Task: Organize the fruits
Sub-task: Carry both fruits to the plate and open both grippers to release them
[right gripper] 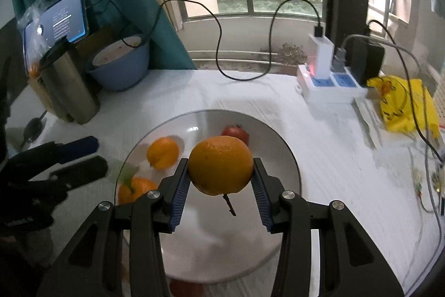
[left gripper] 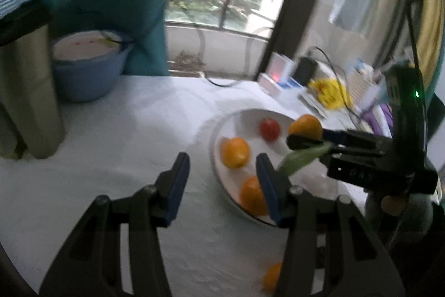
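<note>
A table [right gripper: 319, 157] under a white cloth filled most of both views, with a window behind it. On the cloth sat a wide white plate [right gripper: 281, 155], and near the far left edge stood a blue basin [right gripper: 119, 71] beside a steel flask [right gripper: 69, 85]. A phone [right gripper: 55, 21] with a lit screen leaned behind the flask. At the far right were a white power strip [right gripper: 331, 88] with chargers plugged in and a yellow bag [right gripper: 403, 105].

The right gripper [right gripper: 221, 185] hung above the plate, its jaws pinching a large orange [right gripper: 221, 164] between the blue pads, stem pointing down. In the left wrist view a green leaf [left gripper: 303, 157] hung just below that gripper's fingers. The left gripper [left gripper: 222, 183] hovered over the cloth at the plate's left rim with its jaws spread and nothing between them.

On the plate lay a smaller orange [right gripper: 162, 153] toward the left, a second orange with a green leaf [right gripper: 135, 189] at the near-left rim, and a small red fruit [right gripper: 236, 133] toward the far side, partly hidden behind the held orange. Another orange [left gripper: 272, 276] lay on the cloth near the plate, blurred and partly hidden behind the left gripper's finger. A red fruit [right gripper: 186, 287] showed at the plate's near edge, mostly hidden.
</note>
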The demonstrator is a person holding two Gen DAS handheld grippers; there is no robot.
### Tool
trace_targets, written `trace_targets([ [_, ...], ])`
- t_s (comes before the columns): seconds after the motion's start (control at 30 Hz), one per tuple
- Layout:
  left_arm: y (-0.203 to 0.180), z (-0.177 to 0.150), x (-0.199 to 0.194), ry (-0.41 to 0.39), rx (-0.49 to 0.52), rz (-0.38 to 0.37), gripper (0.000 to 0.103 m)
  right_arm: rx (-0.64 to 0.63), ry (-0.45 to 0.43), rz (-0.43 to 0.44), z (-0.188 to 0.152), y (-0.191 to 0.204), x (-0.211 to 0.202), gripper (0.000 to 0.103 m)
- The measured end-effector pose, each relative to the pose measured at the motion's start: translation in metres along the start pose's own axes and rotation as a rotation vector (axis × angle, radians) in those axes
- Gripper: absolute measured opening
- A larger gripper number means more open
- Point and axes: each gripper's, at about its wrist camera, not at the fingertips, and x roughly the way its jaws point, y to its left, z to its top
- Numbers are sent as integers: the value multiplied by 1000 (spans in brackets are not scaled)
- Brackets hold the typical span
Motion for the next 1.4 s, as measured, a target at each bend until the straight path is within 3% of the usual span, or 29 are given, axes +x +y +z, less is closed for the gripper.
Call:
trace_targets([
  [0.23, 20, 1, 3, -8, -69, 73, 52, 22, -9, 2, 12, 4, 21, 46],
  [0.67, 24, -3, 8, 13, -70, 94, 52, 4, -11, 4, 25, 9, 40, 47],
  [0.83, 23, -2, 8, 18, -65, 90, 52, -4, -8, 4, 24, 11, 39, 47],
  [0.93, 21, -2, 8, 21, -60, 93, 52, -20, -17, 8, 24, 14, 38, 55],
  [1.4, 6, -3, -2, 0, -28, 70, 52, -20, -56, -32, 20, 12, 6, 55],
])
